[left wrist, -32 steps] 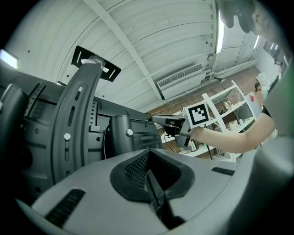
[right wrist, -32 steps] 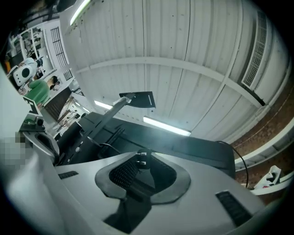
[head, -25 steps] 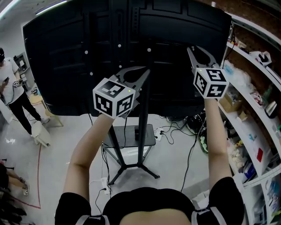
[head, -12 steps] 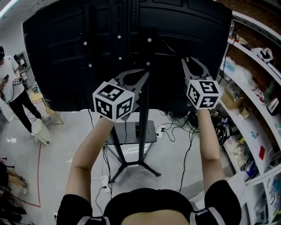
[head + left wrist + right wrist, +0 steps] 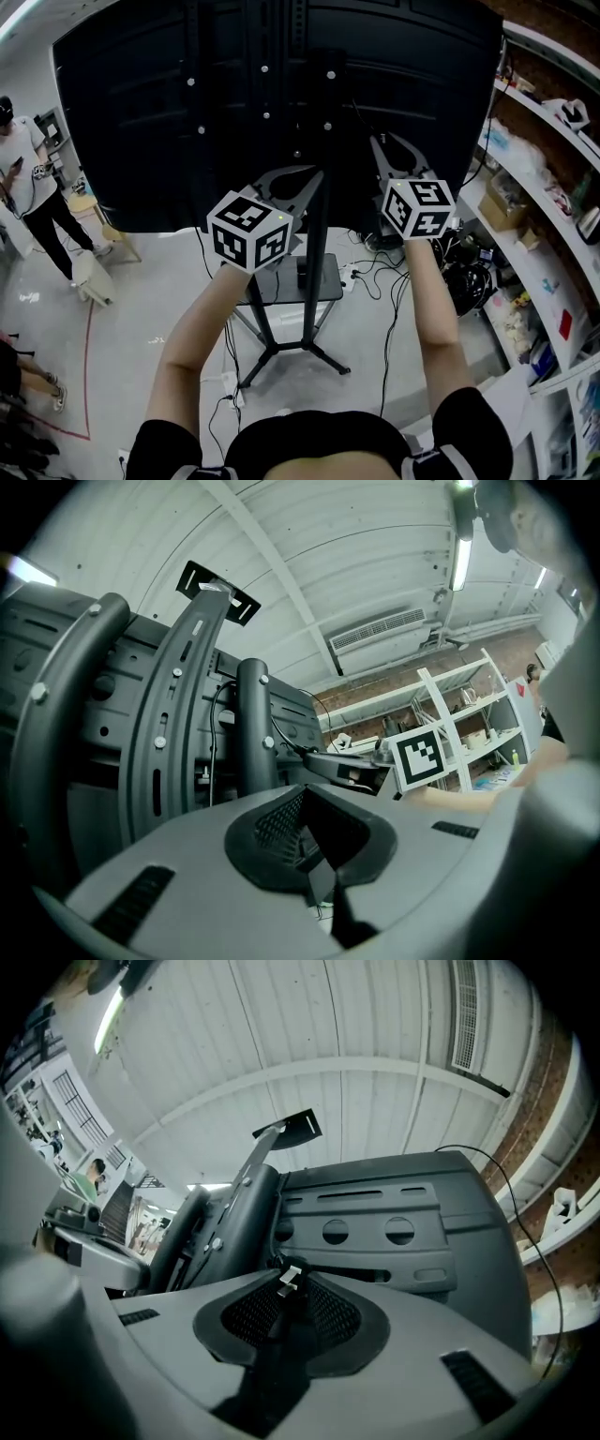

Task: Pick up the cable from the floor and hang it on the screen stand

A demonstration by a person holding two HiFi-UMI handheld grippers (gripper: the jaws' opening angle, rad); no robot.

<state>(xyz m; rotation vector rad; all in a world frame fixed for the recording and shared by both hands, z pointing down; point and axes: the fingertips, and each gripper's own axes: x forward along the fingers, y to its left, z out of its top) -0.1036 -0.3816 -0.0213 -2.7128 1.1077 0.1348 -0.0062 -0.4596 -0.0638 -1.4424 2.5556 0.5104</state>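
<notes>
- The right gripper (image 5: 378, 142) has its jaws drawn narrow on the black cable (image 5: 281, 1314), with a small white tag (image 5: 287, 1282) showing right at the pinch
- The cable is up off the floor (image 5: 141, 309), held behind the screen (image 5: 141, 131), to the right of the column of the screen stand (image 5: 314, 253); its length runs along the jaws, back toward the hand
- The left gripper (image 5: 312, 175) sits just beside that column, jaws together, nothing seen in them
- I'd say the hanging turns on the curved mount arm (image 5: 239, 1218), just ahead and left of the loaded jaws, so the right hand is the one to carry across
- Only the right gripper view shows the pinch and the tag; only the head view shows a thin dark line beside the right forearm, perhaps the slack
</notes>
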